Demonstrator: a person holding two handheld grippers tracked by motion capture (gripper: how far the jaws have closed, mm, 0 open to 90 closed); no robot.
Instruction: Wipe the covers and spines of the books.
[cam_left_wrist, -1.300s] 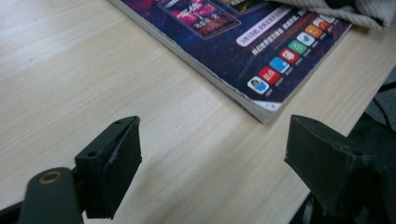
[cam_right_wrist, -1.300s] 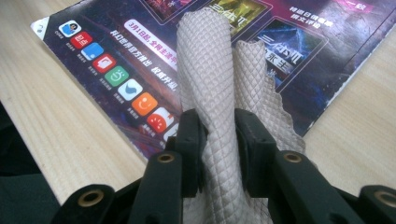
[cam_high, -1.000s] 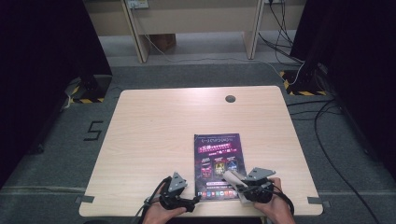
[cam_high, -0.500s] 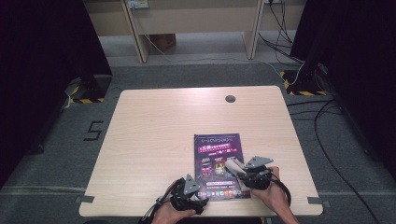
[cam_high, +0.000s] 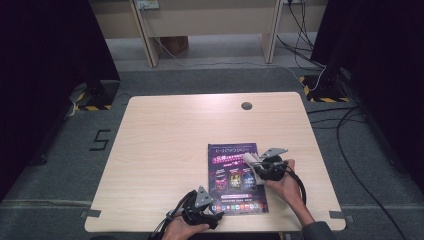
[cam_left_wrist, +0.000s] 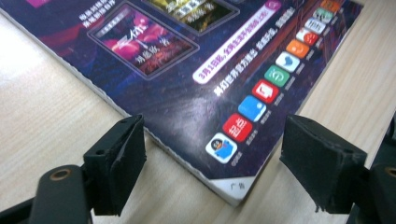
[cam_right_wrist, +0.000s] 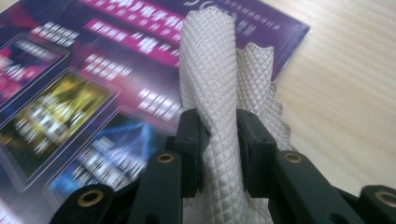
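Note:
A purple magazine lies flat on the near right part of the wooden table. My right gripper hovers over the magazine's right edge, shut on a white quilted cloth. In the right gripper view the cloth stands up, folded, between the jaws of my right gripper, above the blurred magazine. My left gripper sits at the magazine's near left corner. In the left gripper view it stands open, its jaws on either side of that corner of the magazine, not touching it.
A round cable hole marks the table's far side. Bare wood spreads to the left and beyond the magazine. Cables trail over the floor at the right, and wooden furniture legs stand behind the table.
My right gripper has carried the cloth away from the person along the magazine's right side. The left gripper has stayed by the near corner.

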